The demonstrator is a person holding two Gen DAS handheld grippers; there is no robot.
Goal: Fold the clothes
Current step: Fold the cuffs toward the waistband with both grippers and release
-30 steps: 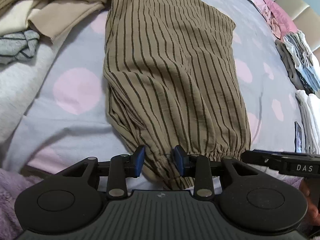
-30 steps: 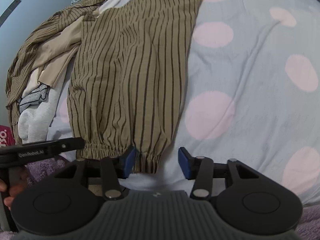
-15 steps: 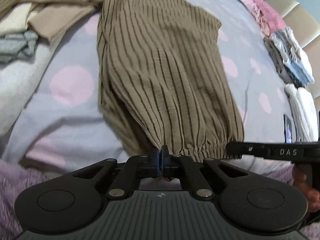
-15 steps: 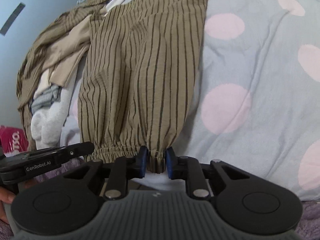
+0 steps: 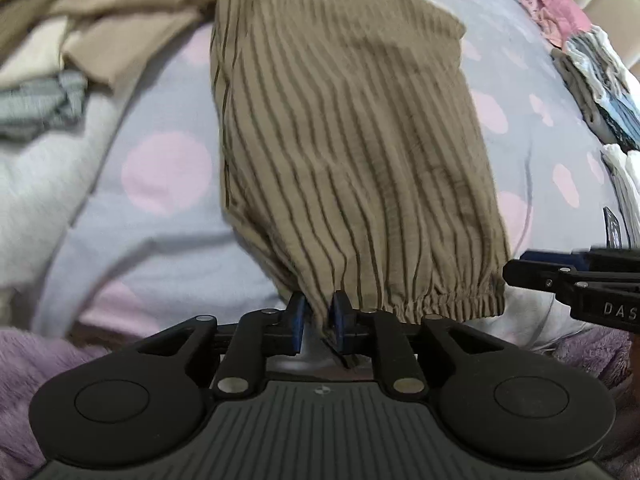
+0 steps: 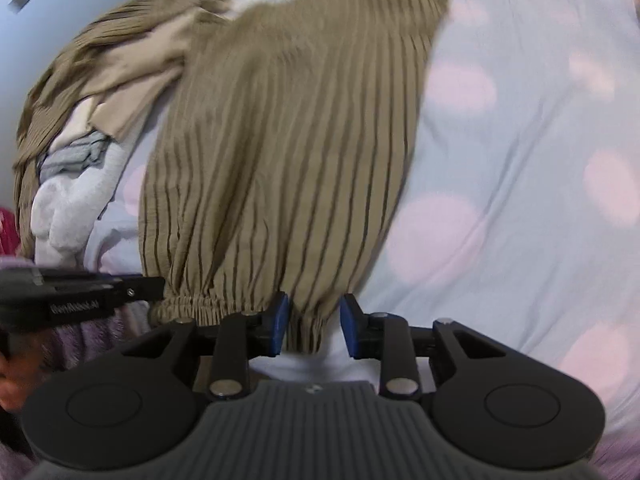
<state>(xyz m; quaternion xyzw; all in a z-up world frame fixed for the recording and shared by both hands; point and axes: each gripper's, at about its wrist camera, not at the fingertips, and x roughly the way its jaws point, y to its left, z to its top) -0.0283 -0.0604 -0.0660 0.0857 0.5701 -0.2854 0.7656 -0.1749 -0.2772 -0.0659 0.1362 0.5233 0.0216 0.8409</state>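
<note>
Brown striped trousers (image 5: 352,140) lie lengthwise on the dotted bed sheet (image 5: 160,240), their gathered elastic hem (image 5: 440,304) raised toward me. My left gripper (image 5: 318,316) has the hem's left corner bunched between its blue pads; its jaws are opening, and the cloth still fills the gap. In the right wrist view the hem's right corner (image 6: 304,332) hangs between the pads of my right gripper (image 6: 314,324). Those jaws are opening too, with a bare gap beside the right pad. Each gripper's fingers (image 5: 560,276) show at the edge of the other's view.
A heap of unfolded beige, grey and striped clothes (image 5: 80,40) lies at the far left. Folded stacks (image 5: 600,92) and a pink garment (image 5: 552,8) line the right side. A purple fuzzy blanket (image 5: 40,360) runs along the near edge of the bed.
Both grippers closed on the elastic hem, then their jaws parted somewhat. The hem has risen off the sheet, and the trousers have bunched toward me.
</note>
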